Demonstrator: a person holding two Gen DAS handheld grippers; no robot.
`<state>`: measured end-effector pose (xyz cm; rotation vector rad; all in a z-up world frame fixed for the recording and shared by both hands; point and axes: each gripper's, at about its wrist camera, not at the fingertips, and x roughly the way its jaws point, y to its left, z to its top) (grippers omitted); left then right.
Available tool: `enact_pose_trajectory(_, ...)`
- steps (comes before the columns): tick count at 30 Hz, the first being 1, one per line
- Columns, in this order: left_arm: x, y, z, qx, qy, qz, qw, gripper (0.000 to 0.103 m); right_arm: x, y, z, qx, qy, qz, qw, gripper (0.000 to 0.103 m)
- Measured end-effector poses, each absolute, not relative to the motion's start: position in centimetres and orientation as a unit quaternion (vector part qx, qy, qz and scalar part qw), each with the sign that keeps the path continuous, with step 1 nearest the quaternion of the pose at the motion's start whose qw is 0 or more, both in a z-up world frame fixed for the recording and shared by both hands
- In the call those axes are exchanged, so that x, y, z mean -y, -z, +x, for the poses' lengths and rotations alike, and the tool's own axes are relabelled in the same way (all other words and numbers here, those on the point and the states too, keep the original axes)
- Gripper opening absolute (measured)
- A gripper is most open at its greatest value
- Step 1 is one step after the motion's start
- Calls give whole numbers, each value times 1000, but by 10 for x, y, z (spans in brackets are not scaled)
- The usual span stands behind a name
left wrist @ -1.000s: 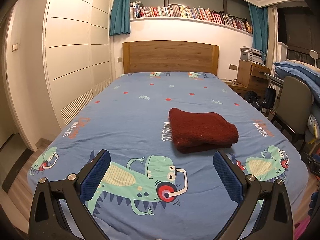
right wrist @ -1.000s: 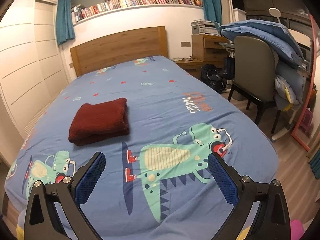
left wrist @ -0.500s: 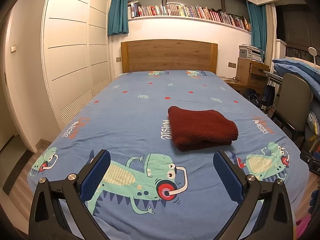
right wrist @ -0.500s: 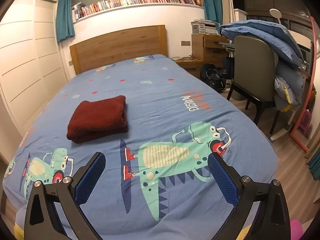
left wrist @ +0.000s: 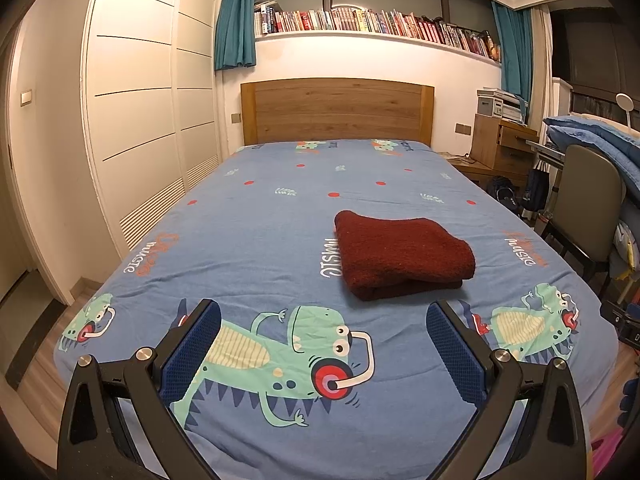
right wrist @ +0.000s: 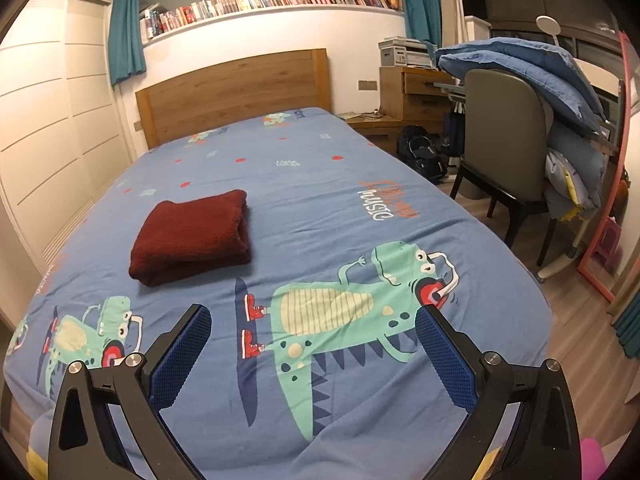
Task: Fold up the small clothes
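Cloth: dark red knit (left wrist: pixel 402 254), folded into a thick pad, lying mid-bed on the blue sheet (left wrist: pixel 260 240).
Left tongs (left wrist: pixel 323 344): spread wide, empty, near the foot of the bed, well short of the cloth.
Right tongs (right wrist: pixel 312 344): the same, wide and empty.
Risk: a grab at only the top layer could peel the folds open.
Risk: dragging could rumple the sheet.

Pretty cozy bedroom, warm yellowish light. Wooden headboard (left wrist: pixel 337 111) against a white wall, with a long shelf of books (left wrist: pixel 372 24) above it and teal curtains (left wrist: pixel 234 22) at each end. White paneled wardrobe (left wrist: pixel 136 120) runs along the left side. On the right: a wooden desk (right wrist: pixel 416 92), a gray chair (right wrist: pixel 504 140) and wood floor (right wrist: pixel 576 320).
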<state>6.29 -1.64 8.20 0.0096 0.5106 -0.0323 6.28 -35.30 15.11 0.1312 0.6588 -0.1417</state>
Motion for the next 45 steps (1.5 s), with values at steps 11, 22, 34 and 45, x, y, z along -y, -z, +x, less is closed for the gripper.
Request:
enact_pose_trajectory(11,16,-82,64,-253,16,5,967,101,351,-146,63,-327,68,65,940,102)
enact_pose_trajectory(22,18,-81,65,-254,17,5,967,101,355,-144,63,-329,72,67,939,102)
enact_pose_trajectory(34,16,-78,66,-257,15,3,966,101,355,-143,63,-330,73,67,939,102)
enact_pose_trajectory(45,16,-78,66,-257,15,3,966,101,356,-143,63,-330,72,67,939,102)
